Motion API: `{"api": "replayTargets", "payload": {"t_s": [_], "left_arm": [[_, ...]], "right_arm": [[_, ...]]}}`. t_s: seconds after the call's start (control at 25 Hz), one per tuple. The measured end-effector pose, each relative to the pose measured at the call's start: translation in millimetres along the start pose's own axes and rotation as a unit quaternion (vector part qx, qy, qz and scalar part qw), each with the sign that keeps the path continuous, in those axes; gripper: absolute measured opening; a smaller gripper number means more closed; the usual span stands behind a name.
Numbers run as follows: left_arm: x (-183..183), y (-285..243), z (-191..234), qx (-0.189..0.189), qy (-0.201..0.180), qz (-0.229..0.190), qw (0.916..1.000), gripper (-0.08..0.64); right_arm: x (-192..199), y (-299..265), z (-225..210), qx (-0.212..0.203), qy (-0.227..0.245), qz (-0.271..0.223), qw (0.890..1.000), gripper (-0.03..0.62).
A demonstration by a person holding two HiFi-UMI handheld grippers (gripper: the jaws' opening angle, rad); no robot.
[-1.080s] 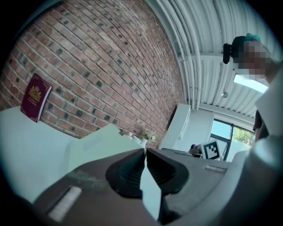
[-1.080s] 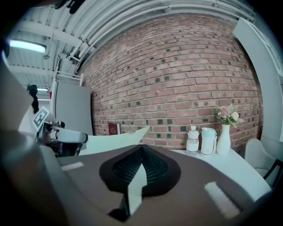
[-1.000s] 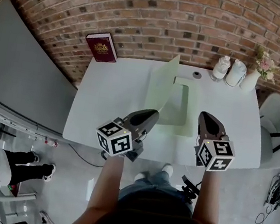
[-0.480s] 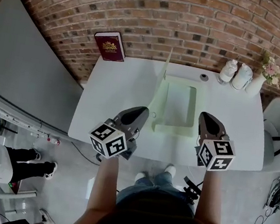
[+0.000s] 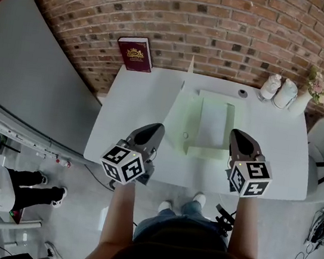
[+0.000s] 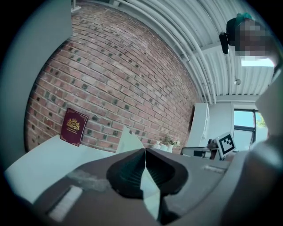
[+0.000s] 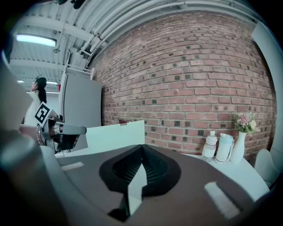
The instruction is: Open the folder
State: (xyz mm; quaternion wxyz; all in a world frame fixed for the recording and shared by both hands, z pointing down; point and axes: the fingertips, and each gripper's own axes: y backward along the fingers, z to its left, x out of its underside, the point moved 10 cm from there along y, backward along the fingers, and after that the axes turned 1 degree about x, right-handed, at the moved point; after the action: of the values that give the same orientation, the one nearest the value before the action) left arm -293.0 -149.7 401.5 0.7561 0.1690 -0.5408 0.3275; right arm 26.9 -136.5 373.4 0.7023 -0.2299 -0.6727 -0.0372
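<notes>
A pale green folder (image 5: 214,124) lies on the white table (image 5: 135,110), and its front cover (image 5: 181,108) is lifted and stands almost upright along the left side. My left gripper (image 5: 157,127) is shut on that cover near its front edge. In the left gripper view the thin green sheet (image 6: 128,142) runs between the closed left gripper (image 6: 145,150). My right gripper (image 5: 235,134) is shut on the folder's lower sheet at the near right corner. In the right gripper view a pale strip sits in the closed right gripper (image 7: 142,146), and the raised cover (image 7: 110,134) is at its left.
A dark red book (image 5: 135,53) leans against the brick wall at the table's back left. Two white bottles (image 5: 271,86) and a vase of flowers (image 5: 313,88) stand at the back right. A white chair (image 5: 322,150) is beside the table's right end.
The left gripper has moved left and toward me with the cover, which has swung from leaning over the folder to nearly upright. The right gripper has drifted slightly.
</notes>
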Motion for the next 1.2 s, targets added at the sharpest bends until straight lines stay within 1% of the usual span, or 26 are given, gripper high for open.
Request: {"api": "replayTargets", "payload": {"t_s": [0.28,0.52,0.64,0.8,0.96,1.2], "left_arm": [[6,21,21,-0.053,0.019,-0.004,0.9984,0.003],[15,38,39,-0.117,0.031,0.007,0.9926,0.002],[21,47,50,-0.150,0.028,0.022,0.9880,0.002],[31,55,68,-0.187,0.041,0.033,0.9809,0.002],[39,59,82,-0.222,0.046,0.049,0.9727,0.002],[49,62,97,-0.271,0.022,0.093,0.9579,0.008]], "right_arm": [[-1,-9,15,-0.007,0.009,0.009,1.000,-0.002],[1,-13,24,-0.009,0.013,0.017,1.000,-0.002],[2,-15,30,-0.011,0.015,0.021,1.000,-0.002],[7,-19,39,-0.016,0.019,0.032,0.999,-0.002],[10,-21,45,-0.016,0.024,0.038,0.999,-0.002],[14,-21,47,-0.006,0.023,0.046,0.999,-0.002]]}}
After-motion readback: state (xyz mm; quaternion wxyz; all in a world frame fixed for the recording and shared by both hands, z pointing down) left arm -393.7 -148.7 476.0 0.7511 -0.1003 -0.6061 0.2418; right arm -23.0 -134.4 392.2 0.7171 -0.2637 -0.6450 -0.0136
